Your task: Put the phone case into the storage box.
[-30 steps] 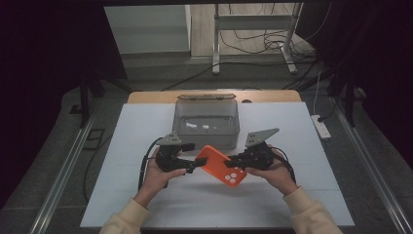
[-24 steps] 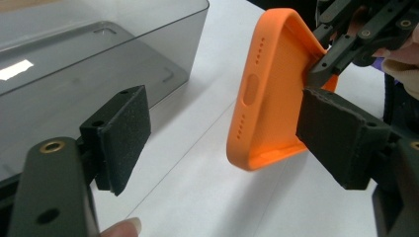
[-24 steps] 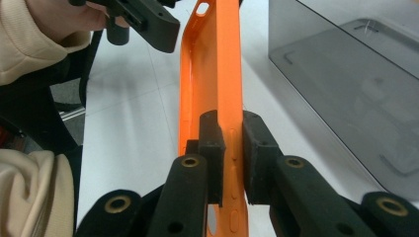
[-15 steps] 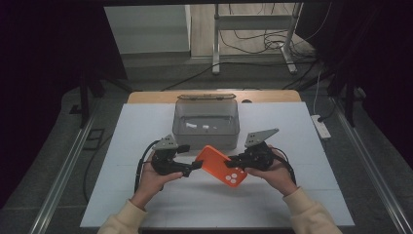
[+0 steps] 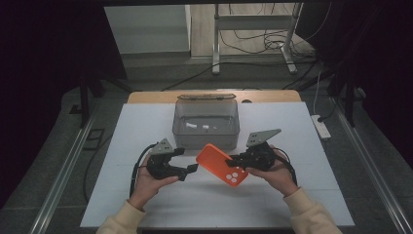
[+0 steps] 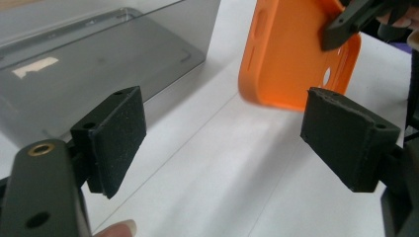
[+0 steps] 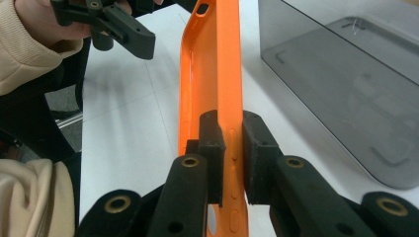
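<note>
Our right gripper [image 7: 232, 148] was clamped on the long edge of the orange phone case [image 5: 222, 164], its two black pads [image 7: 212, 143] pressing the thin wall from both sides, as the right gripper view showed. From above, we held that gripper [image 5: 239, 161] in our right hand [image 5: 277, 173], and the case hung from it tilted, just above the white table [image 5: 311, 195], with its camera cutout toward us. Our left gripper [image 5: 192, 168] sat in our left hand [image 5: 148, 183], just beside the near end of the case but apart from it. Its jaws had just been opening and stood wide, with nothing between them; in the left gripper view the pads [image 6: 116, 140] framed bare table, and the case [image 6: 291, 54] lay beyond them, pinched at its upper corner by the other gripper. Past the case, toward the far side of the table, stood a clear grey plastic box [image 5: 206, 122], open at the top, with a few small white scraps on its floor. The box was near the case but not touching it. Cream sleeves [image 5: 311, 217] covered both our forearms, and black cables trailed from each gripper across the table.
</note>
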Demonstrator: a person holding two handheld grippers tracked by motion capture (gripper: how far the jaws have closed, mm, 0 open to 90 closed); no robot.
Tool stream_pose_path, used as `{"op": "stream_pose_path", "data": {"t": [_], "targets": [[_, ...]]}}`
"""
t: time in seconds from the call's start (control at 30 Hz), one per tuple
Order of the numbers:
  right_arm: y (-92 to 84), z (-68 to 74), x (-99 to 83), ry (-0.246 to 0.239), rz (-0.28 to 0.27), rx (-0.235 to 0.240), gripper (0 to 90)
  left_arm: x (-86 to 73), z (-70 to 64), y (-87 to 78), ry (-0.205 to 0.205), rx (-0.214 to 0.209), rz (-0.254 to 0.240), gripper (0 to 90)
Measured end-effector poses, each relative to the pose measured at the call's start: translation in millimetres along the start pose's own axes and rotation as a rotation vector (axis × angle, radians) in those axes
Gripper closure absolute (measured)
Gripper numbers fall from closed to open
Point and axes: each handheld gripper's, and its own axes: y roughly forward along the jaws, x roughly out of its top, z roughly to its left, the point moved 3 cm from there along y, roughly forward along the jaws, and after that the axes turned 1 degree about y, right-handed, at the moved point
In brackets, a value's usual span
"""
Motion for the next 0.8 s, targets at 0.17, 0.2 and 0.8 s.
{"op": "stream_pose_path", "data": {"t": [0.17,0.2,0.8], "targets": [[-2.4,-0.2,-1.0,0.004,-0.009,-0.009,80.7,-8.9,0.7,-6.6,0.006,0.037,0.009,17.0],[-2.7,-0.5,-1.2,0.004,-0.008,-0.014,80.7,-10.4,0.7,-8.0,0.004,0.038,0.008,17.0],[-9.5,-1.0,-0.1,0.015,-0.020,-0.063,80.7,-50.3,5.5,-24.6,-0.030,0.106,0.036,15.1]]}}
